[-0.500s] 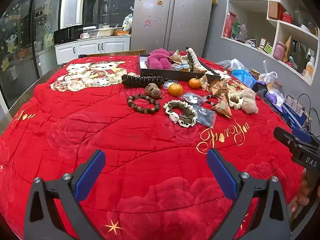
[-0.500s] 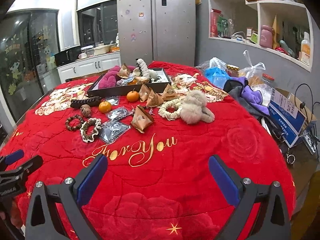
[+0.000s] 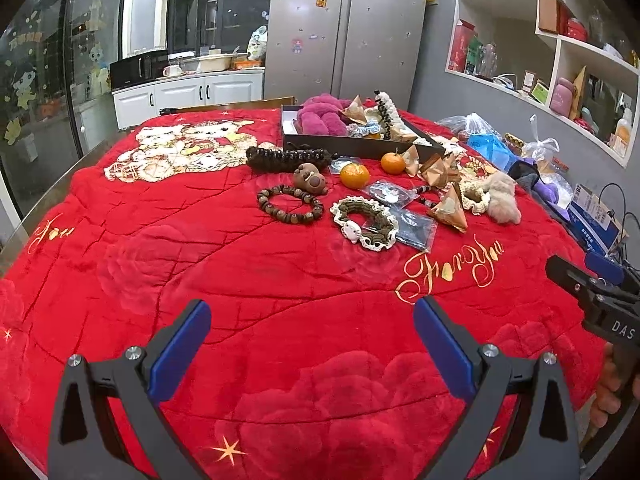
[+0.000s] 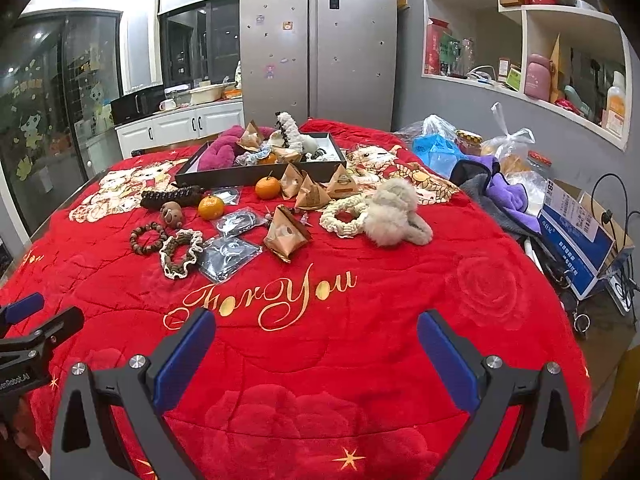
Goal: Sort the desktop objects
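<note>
Dark tray [image 4: 256, 176] holding magenta plush [image 4: 218, 154] and packets, oranges [image 4: 268, 187], bracelets [image 3: 290, 204] beside it on red blanket [image 3: 280, 300], left gripper [image 3: 312, 332] and right gripper [image 4: 316, 334] wide open, empty.

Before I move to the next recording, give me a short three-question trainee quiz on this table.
1. True or false: the left claw holds a bead bracelet.
2. How many oranges lie on the red blanket outside the dark tray?
3. The fluffy beige piece lies: A) in the tray, B) on the blanket beside the cream braided ring, C) in the right claw.

Key: 1 false; 2 two; 3 B.
</note>
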`<state>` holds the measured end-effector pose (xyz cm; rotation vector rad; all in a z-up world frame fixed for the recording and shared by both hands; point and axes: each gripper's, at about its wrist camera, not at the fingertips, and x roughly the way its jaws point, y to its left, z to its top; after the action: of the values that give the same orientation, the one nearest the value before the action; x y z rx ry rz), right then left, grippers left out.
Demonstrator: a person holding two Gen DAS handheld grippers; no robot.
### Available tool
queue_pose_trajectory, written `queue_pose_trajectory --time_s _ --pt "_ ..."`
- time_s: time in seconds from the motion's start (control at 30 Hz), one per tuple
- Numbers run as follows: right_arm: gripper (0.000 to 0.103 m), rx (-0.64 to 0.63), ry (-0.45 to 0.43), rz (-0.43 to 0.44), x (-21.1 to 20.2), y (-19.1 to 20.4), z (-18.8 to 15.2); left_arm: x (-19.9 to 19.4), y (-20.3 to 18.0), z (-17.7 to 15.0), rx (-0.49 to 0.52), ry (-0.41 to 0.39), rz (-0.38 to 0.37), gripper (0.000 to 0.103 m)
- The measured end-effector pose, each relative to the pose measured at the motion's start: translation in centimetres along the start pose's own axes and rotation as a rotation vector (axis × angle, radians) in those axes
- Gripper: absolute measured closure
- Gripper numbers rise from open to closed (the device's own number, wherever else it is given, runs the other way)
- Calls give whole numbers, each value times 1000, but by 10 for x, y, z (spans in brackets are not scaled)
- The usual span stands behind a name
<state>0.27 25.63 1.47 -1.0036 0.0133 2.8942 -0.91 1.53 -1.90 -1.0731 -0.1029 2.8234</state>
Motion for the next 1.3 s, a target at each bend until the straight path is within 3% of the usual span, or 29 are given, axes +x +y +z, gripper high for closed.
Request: queue_pose_trajectory --time_s 0.3,0.7,0.9,1.3 --pt "0 34 25 52 4 -1 0 -5 0 0 10 -6 -7 1" --pt "0 49 37 37 10 -6 0 5 -2 5 19 13 -8 1" --pt "0 70 75 -17 23 -19 7 25 -1 20 47 55 -5 1" --pt "0 82 113 -34 47 -27 45 60 13 59 29 103 8 1"
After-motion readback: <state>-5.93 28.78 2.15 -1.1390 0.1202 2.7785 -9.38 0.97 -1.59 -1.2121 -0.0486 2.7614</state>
